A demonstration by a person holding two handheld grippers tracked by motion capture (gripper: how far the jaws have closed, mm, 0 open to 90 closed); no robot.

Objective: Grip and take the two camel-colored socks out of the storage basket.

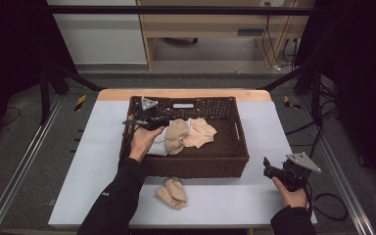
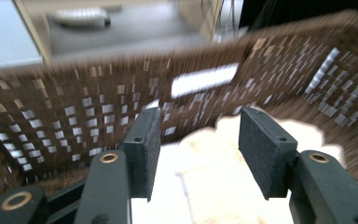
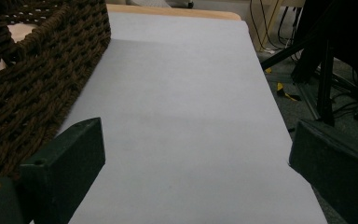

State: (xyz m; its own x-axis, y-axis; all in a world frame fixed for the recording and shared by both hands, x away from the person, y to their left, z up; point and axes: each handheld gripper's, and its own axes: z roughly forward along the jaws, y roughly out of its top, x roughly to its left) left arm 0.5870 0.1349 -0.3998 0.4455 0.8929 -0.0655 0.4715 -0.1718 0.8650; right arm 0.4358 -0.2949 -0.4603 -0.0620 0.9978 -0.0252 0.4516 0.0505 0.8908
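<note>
1. Your left forearm comes in from the bottom, sleeved in black, and angles up and slightly right; the bare left hand (image 1: 142,139) wraps the tool from behind.
2. Your left gripper (image 1: 152,120) points away from you and somewhat down, its grey plate on top.
3. In the left gripper view its jaws stand apart, pads facing each other, nothing pinched between them.
4. Your right hand (image 1: 290,192) sits low at the right, sleeve just entering view.
5. Your right gripper (image 1: 267,168) points up and to the left, plate uppermost.
6. In the right gripper view its jaws are spread wide, with nothing between them.
</note>
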